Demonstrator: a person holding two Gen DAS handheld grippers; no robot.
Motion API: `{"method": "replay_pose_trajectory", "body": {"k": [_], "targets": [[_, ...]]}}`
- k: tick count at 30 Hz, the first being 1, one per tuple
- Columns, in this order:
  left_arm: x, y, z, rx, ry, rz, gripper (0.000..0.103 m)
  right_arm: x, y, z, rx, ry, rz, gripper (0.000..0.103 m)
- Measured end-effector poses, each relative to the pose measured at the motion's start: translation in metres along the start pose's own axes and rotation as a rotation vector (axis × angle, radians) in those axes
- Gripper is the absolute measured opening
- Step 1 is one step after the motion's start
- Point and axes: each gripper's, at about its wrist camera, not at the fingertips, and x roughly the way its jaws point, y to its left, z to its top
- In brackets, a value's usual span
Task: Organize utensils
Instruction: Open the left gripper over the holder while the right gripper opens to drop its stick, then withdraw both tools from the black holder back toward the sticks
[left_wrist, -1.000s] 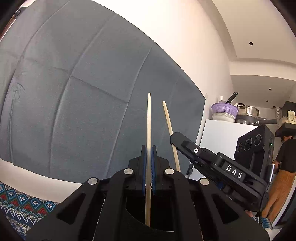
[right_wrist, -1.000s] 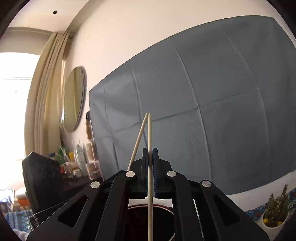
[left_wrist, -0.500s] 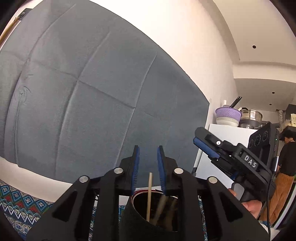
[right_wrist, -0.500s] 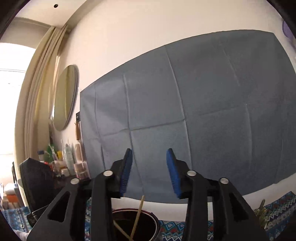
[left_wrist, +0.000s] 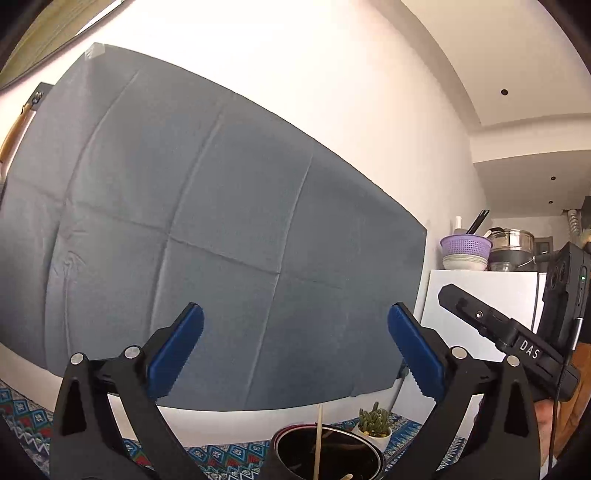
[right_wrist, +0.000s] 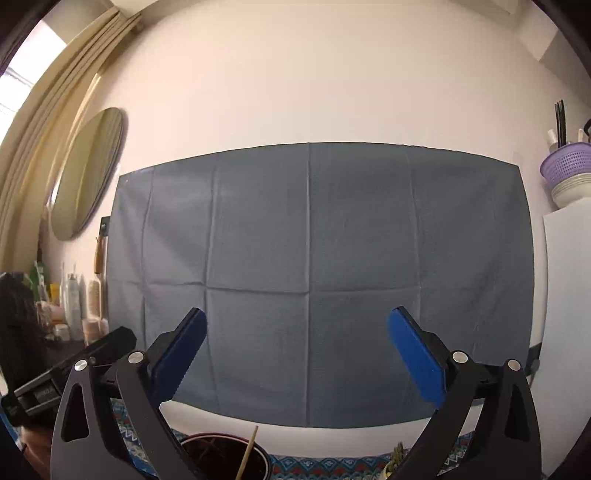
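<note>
Your left gripper (left_wrist: 295, 354) is opening, its blue pads (left_wrist: 173, 350) spread wide with nothing between them. Your right gripper (right_wrist: 295, 354) is opening too, equally wide and empty. Below both, the dark round cup with a red rim (left_wrist: 328, 456) stands on the patterned blue cloth (left_wrist: 22, 410), near its back edge by the wall. A pale wooden chopstick (left_wrist: 317, 439) stands upright inside it, beside a small potted cactus (left_wrist: 373, 424).
</note>
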Motion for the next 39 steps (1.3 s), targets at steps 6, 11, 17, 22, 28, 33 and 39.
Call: {"method": "replay_pose_trajectory", "body": {"k": [6, 11, 17, 22, 28, 33, 39], "targets": [[-0.021, -0.013, 0.036, -0.04, 0.009, 0.141, 0.098, -0.014, 0.007, 0.011, -0.006, 0.054, 0.013, 0.095], [-0.037, -0.019, 0.052, -0.095, 0.076, 0.176, 0.098, -0.022, 0.012, 0.02, -0.016, 0.061, 0.023, 0.095], [-0.047, -0.025, 0.059, -0.084, 0.201, 0.235, 0.097, -0.029, 0.013, 0.024, -0.058, 0.11, -0.01, 0.095], [-0.055, -0.038, 0.052, -0.011, 0.278, 0.275, 0.097, -0.037, 0.019, 0.022, -0.116, 0.175, -0.044, 0.095], [-0.069, -0.043, 0.038, -0.019, 0.339, 0.302, 0.097, -0.052, 0.032, 0.005, -0.215, 0.244, -0.103, 0.095], [-0.084, -0.048, 0.016, -0.035, 0.411, 0.263, 0.097, -0.067, 0.04, -0.013, -0.267, 0.284, -0.124, 0.095], [-0.096, -0.053, -0.019, 0.018, 0.52, 0.286, 0.097, -0.077, 0.035, -0.04, -0.269, 0.369, -0.137, 0.095]]}}
